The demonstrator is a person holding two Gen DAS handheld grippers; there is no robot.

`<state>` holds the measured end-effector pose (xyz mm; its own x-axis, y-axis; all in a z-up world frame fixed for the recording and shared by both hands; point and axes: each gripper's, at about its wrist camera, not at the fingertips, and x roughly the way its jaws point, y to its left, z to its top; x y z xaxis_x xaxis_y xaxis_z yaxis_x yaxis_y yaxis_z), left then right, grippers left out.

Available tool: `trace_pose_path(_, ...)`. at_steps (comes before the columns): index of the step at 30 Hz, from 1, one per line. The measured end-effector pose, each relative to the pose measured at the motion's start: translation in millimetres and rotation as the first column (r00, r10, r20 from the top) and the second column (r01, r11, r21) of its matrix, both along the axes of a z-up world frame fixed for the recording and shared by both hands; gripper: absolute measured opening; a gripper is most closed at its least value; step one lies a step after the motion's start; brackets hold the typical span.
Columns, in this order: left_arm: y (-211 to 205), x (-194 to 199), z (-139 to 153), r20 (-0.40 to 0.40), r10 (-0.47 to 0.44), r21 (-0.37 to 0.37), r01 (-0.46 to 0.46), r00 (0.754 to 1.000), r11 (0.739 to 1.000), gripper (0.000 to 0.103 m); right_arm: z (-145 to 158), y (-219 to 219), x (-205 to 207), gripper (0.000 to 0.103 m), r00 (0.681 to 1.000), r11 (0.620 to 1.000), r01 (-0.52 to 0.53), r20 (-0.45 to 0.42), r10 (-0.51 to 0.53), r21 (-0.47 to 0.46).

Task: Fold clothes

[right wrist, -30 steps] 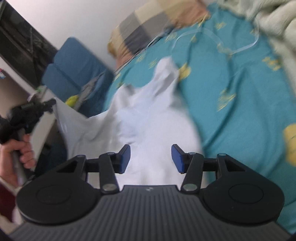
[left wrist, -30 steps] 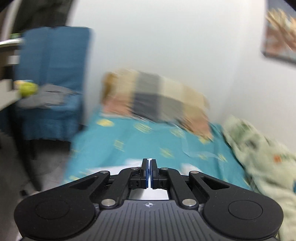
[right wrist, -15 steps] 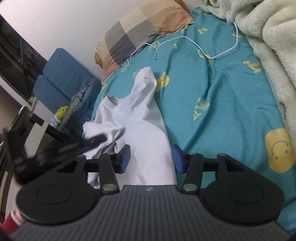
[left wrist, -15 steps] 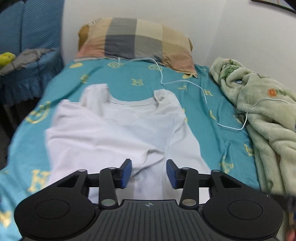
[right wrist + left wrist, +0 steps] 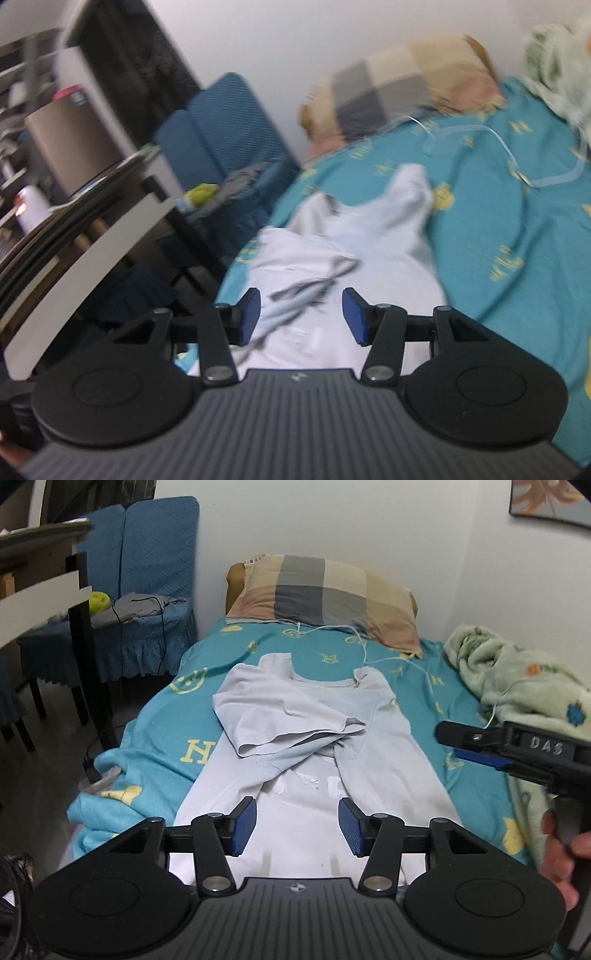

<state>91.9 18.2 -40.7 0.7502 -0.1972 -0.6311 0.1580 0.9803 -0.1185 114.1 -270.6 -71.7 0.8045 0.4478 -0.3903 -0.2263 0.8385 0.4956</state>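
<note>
Meanwhile, both the left claw (image 5: 297, 825) and right claw (image 5: 301, 316) wide open, empty, above the white T-shirt (image 5: 314, 746).

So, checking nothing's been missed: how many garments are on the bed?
1: a white T-shirt spread in the middle of the teal sheet, sleeves folded in. The green blanket could hide more.

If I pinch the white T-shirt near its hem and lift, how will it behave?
Probably floppy: the T-shirt already lies in soft wrinkles with both sleeves folded across the chest, so those folds would likely slide open. It looks thin and light, so a single pinch should raise it. It may drag on the teal sheet, which is itself rumpled at the edge.
</note>
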Motion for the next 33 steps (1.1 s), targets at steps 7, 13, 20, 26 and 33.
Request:
trace_pose_path(7, 26, -3, -6, 0.024, -0.048, -0.044, 0.049, 0.999, 0.998, 0.052, 5, 65, 35, 0.060, 0.993, 0.982, -0.120, -0.006, 0.120, -0.146)
trace_pose_path(13, 70, 2, -18, 0.018, 0.031, -0.120, -0.029, 0.999, 0.992, 0.052, -18, 139, 98, 0.073, 0.981, 0.936, -0.185, -0.007, 0.191, -0.301)
trace_pose_path(20, 80, 4, -21, 0.002, 0.028, -0.196, -0.027, 1.000, 0.980, 0.052, -63, 214, 147, 0.072, 0.958, 0.768, -0.259, -0.057, 0.280, -0.586)
trace_pose_path(26, 87, 5, -23, -0.009, 0.023, -0.257, -0.024, 1.000, 0.966, 0.052, -50, 199, 158, 0.009, 0.990, 0.803, -0.112, 0.002, 0.139, -0.586)
trace_pose_path(33, 76, 5, -27, -0.019, -0.008, -0.261, 0.003, 1.000, 0.965, 0.052, -7, 147, 219, 0.006, 0.995, 0.902, 0.099, 0.040, -0.091, -0.421)
